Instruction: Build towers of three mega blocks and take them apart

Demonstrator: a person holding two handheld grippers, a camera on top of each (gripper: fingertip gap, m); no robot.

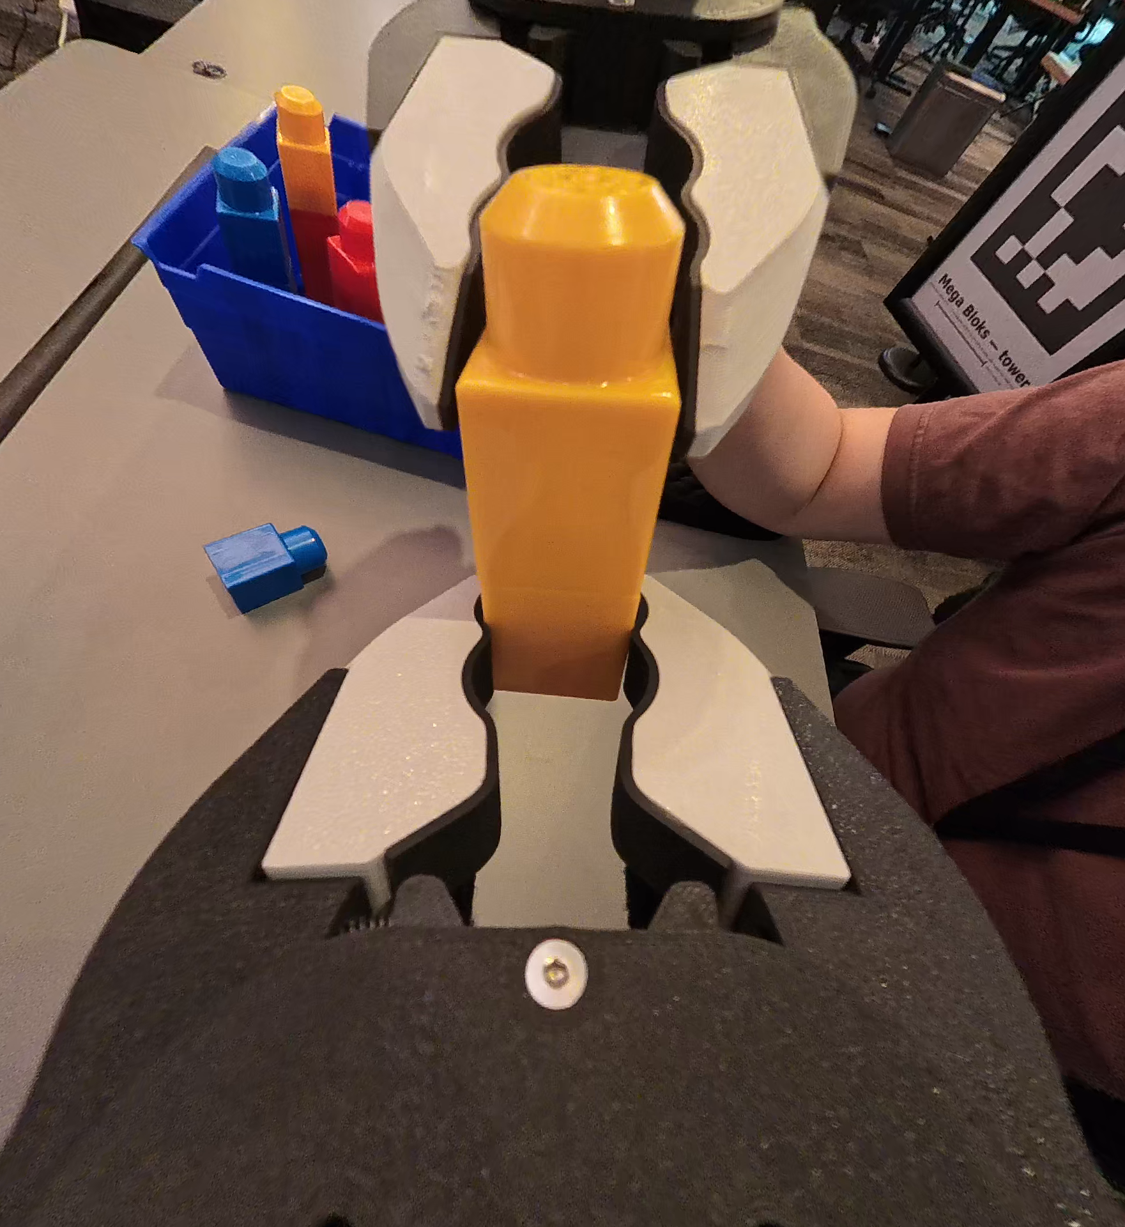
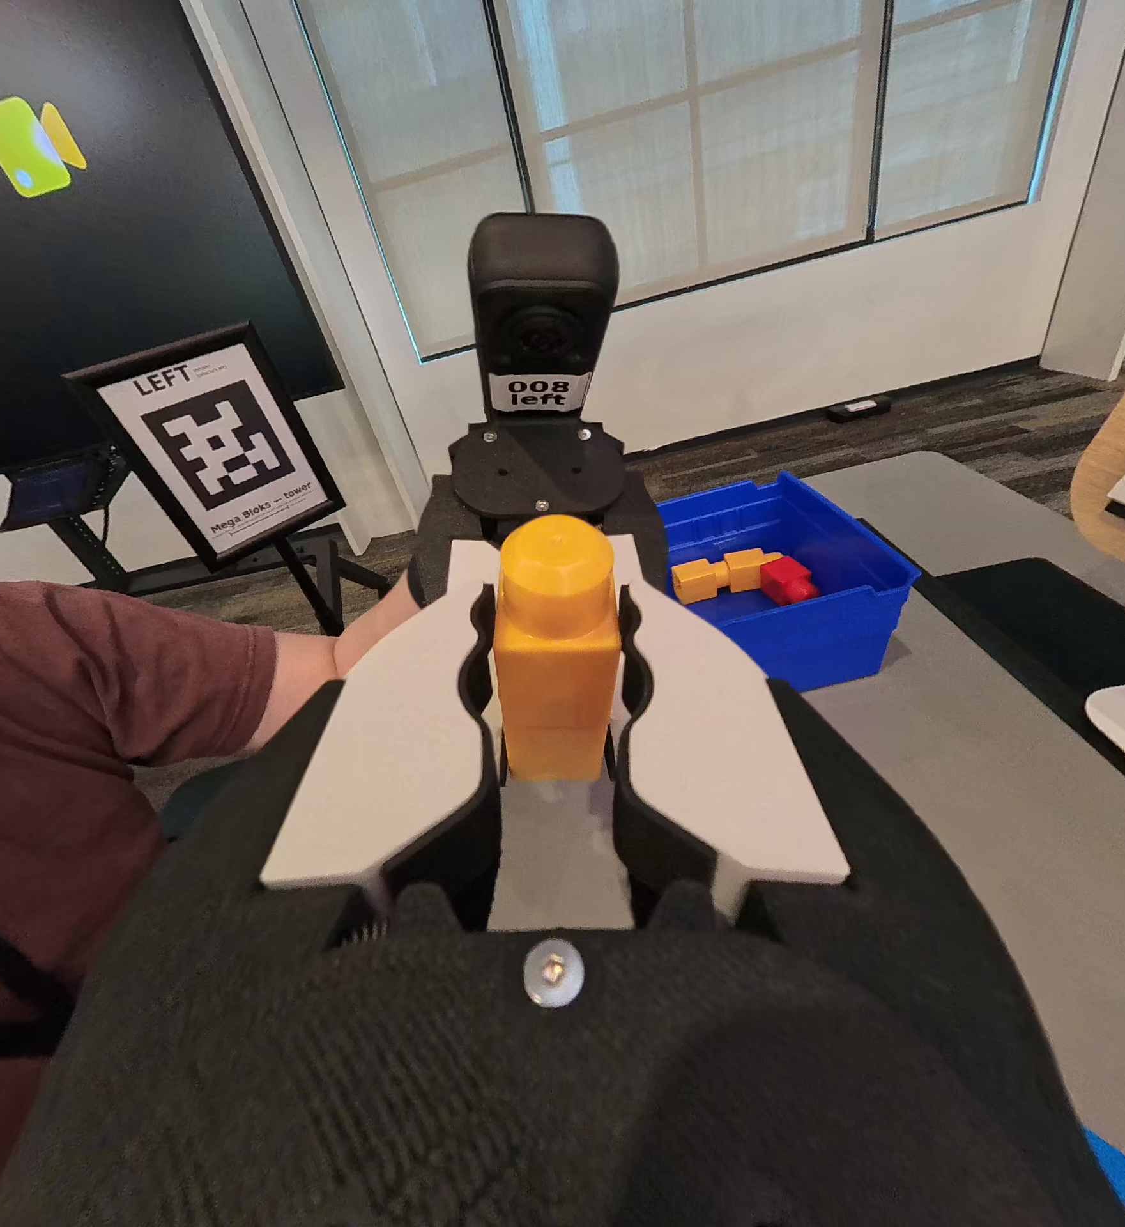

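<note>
Between my two claws, above the desk (image 1: 81,664), stands a yellow stack (image 1: 566,465) of blocks. My left claw (image 1: 556,654) clamps its lower block; my right claw (image 2: 553,654) clamps the upper block, pads pressed on both sides. Left of it a blue block (image 1: 261,564) lies on the desk, and farther off a blue bin (image 1: 261,332) holds more blocks.

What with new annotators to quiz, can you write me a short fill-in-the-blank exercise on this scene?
The lone block on the table is coloured ___.
It lies on its ___, not upright.
The left gripper and the right gripper clamp the same orange stack from ___ ends.
Missing words: blue; side; opposite.
</note>
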